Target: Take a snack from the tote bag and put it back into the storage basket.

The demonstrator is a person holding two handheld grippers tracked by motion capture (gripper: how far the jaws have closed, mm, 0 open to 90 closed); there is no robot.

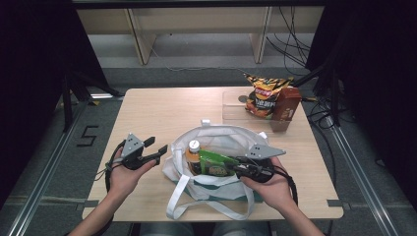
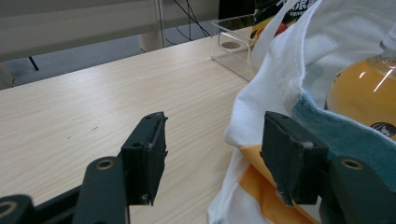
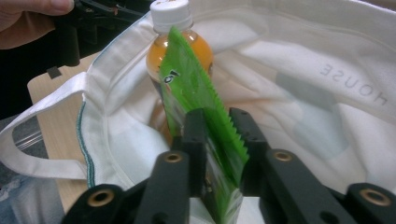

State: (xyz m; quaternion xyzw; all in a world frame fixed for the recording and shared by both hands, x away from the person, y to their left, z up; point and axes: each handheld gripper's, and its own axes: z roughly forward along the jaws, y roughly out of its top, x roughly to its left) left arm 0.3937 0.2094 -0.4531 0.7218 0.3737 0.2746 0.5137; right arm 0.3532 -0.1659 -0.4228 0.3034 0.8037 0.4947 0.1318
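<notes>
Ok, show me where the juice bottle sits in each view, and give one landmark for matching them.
High view: bottle lower middle, standing in the white bag, white cap up.
Left gripper view: right edge, its orange body behind the bag's rim.
Right gripper view: top centre, bottle behind the green packet in the right tool.
Shared landmark: the white bag.

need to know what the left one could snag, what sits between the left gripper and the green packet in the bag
In the high view, the white tote bag's rim and the orange drink bottle lie between the left gripper and the green packet.
</notes>
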